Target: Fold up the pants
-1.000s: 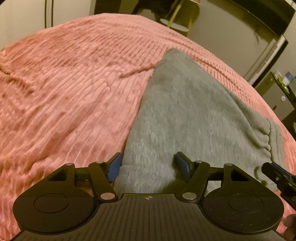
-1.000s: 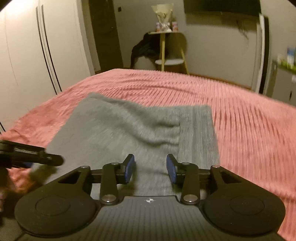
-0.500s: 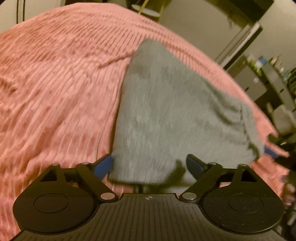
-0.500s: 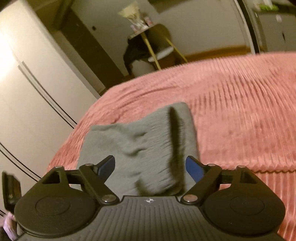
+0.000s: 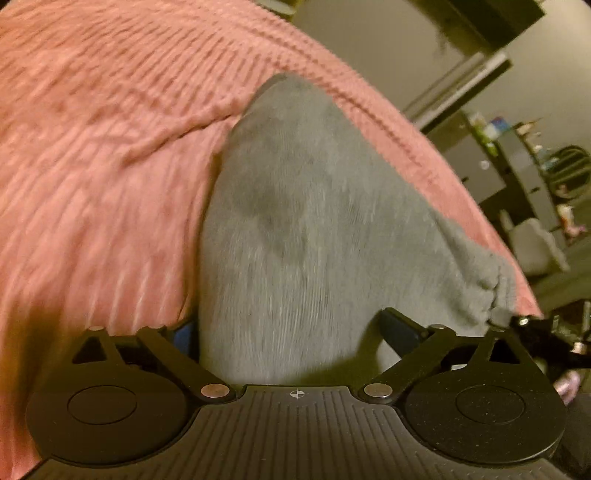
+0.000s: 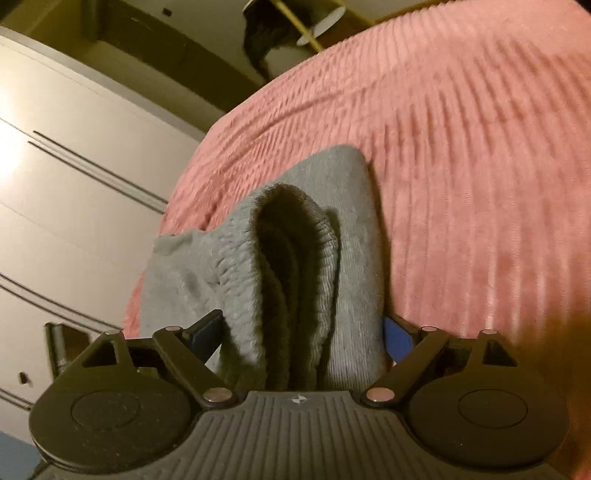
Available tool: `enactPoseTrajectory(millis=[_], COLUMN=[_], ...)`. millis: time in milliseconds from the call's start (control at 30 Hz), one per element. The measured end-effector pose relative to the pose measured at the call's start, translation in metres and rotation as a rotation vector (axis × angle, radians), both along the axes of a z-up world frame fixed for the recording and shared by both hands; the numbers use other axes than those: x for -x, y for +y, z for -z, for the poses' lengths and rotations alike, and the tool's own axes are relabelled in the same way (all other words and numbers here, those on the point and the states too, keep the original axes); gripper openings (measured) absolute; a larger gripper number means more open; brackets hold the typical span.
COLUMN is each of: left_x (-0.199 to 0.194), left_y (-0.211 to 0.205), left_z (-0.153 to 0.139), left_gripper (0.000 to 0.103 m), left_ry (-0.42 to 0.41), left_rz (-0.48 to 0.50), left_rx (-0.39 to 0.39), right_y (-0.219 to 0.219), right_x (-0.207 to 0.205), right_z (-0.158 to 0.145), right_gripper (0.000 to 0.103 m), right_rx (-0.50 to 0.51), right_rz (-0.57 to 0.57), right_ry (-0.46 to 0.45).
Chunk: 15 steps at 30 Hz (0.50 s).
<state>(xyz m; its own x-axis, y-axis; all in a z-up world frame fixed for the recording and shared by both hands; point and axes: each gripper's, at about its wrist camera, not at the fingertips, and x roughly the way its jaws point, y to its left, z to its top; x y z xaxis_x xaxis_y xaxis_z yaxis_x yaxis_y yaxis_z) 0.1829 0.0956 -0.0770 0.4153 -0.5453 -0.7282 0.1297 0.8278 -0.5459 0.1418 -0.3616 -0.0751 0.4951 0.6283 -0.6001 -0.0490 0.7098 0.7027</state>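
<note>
The folded grey pants [image 5: 295, 236] lie on the pink ribbed bedspread [image 5: 92, 166]. My left gripper [image 5: 291, 332] stands wide open around the near edge of the pants, blue pads on either side of the cloth. My right gripper [image 6: 303, 332] is also wide open, straddling the ribbed waistband end [image 6: 295, 258], which gapes open and bulges up between the fingers. The right gripper's tip [image 5: 532, 328] shows at the right edge of the left wrist view, by the bunched waistband corner.
White wardrobe doors [image 6: 55, 166] stand left of the bed. A small table with dark clothing [image 6: 273, 33] is beyond the bed. Shelves and clutter [image 5: 524, 162] stand at the right.
Both grippers have opened wider and pushed further onto the pants. The right wrist view has tilted and moved close to the waistband, which now bulges open between its fingers.
</note>
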Motion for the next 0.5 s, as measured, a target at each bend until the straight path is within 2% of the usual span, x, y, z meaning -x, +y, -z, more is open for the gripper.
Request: enactPoseTrajectory(millis=[67, 133, 167, 200, 267, 333, 367, 433, 467, 500], left_x=[-0.009, -0.016, -0.016, -0.015, -0.012, -0.013, -0.015, -0.018, -0.018, -0.016], left_y=[0.0, 0.001, -0.001, -0.003, -0.007, -0.005, -0.004, -0.002, -0.004, -0.006], left_z=[0.002, 0.005, 0.004, 0.001, -0.001, 0.006, 0.01, 0.011, 0.01, 0.007], left_gripper=[0.1, 0.098, 0.091, 0.081, 0.065, 0.067, 0.071, 0.074, 0.072, 0.064], left_ry=[-0.014, -0.016, -0.021, -0.032, -0.05, -0.044, -0.04, -0.032, -0.031, -0.043], left_rz=[0.022, 0.019, 0.008, 0.008, 0.036, 0.031, 0.035, 0.025, 0.015, 0.009], left_rx=[0.023, 0.039, 0.032, 0.015, 0.037, 0.064, 0.078, 0.103, 0.095, 0.08], right_y=[0.003, 0.001, 0.002, 0.002, 0.004, 0.002, 0.004, 0.013, 0.021, 0.028], right_x=[-0.006, -0.012, -0.013, -0.012, -0.01, -0.018, -0.023, -0.027, -0.03, -0.029], right_z=[0.002, 0.003, 0.003, 0.002, 0.001, 0.011, 0.014, 0.013, 0.01, 0.006], right_gripper=[0.083, 0.066, 0.064, 0.061, 0.061, 0.069, 0.072, 0.076, 0.076, 0.073], right_rx=[-0.005, -0.019, -0.032, -0.036, -0.031, -0.073, -0.088, -0.07, -0.035, 0.01], right_rz=[-0.028, -0.028, -0.027, -0.03, -0.047, -0.045, -0.051, -0.063, -0.056, -0.048], right_ry=[-0.007, 0.003, 0.011, 0.008, -0.007, 0.021, 0.031, 0.031, 0.032, 0.022])
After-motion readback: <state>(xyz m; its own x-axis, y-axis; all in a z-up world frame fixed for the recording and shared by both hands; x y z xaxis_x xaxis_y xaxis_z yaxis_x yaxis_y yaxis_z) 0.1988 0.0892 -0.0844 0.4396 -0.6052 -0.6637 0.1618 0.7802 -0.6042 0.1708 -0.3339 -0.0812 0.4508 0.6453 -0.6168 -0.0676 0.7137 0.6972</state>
